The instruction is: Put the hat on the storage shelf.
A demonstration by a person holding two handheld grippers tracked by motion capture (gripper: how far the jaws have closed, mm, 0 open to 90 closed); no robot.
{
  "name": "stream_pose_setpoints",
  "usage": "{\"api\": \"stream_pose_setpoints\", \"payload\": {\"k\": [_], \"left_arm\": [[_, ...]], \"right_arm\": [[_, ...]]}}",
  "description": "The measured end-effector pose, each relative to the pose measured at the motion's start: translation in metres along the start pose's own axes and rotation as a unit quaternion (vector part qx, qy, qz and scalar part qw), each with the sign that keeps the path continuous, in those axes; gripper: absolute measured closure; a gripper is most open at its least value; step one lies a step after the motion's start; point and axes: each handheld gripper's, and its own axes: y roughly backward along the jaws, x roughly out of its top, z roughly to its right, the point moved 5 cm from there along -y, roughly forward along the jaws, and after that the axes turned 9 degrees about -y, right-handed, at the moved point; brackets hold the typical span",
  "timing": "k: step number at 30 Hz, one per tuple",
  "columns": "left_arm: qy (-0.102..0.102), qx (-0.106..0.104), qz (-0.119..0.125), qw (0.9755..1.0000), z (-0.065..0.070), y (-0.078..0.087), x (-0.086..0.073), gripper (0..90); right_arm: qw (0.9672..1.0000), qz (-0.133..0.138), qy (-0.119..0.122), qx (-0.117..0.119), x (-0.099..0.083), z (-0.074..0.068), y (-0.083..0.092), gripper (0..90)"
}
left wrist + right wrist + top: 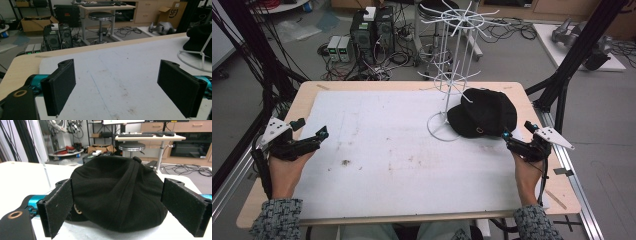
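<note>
The right gripper (120, 212) stands with its jaws spread wide, one on each side of a black cap (117, 192) that lies on the white mat (22, 180); the pads (58, 207) do not press the cap

Robotics lab. Black frame struts (579, 47) flank the table (532, 100); PC towers (372, 30) and loose cables (392, 60) sit on the grey floor, upper centre. Stool (100, 16), cardboard boxes (35, 23) and desks (150, 137) behind.
</note>
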Motion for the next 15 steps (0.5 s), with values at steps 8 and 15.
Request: {"api": "stream_pose_setpoints", "payload": {"k": [8, 15], "left_arm": [[-0.002, -0.001, -0.001, 1.0000, 0.000, -0.003, -0.001, 15.3], [0.001, 0.000, 0.000, 1.0000, -0.001, -0.002, -0.002, 15.4]], "right_arm": [[0.9997, -0.005, 0.004, -0.025, 0.011, 0.009, -0.032, 10.4], [0.9996, -0.001, 0.000, -0.030, 0.029, 0.013, -0.059, 10.4]]}}
